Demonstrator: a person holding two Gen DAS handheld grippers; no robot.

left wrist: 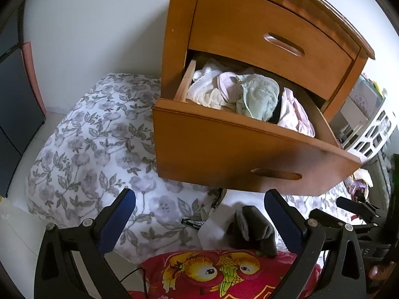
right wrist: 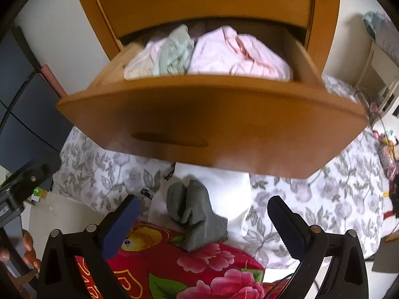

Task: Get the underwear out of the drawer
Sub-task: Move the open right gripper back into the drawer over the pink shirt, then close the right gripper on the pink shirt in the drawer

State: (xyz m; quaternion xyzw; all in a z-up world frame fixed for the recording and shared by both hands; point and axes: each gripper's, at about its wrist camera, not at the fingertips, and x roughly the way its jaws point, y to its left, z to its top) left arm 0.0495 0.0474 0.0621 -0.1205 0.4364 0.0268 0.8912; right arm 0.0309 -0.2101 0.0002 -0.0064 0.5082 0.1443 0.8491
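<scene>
Right gripper [right wrist: 202, 214] wide open (empty) above grey underwear [right wrist: 197, 216]

We see soft, even daylight in both views, with the white wall [left wrist: 99, 25] bright and a dark shadow under the drawer front [right wrist: 212, 124]. The right wrist view is smeared by motion blur; the left is sharper. Fisheye bending curves edges, and the corners go black.

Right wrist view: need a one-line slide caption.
Open hand-held gripper above a grey garment on the bed, below the pulled-out drawer of pale folded underwear.
</scene>
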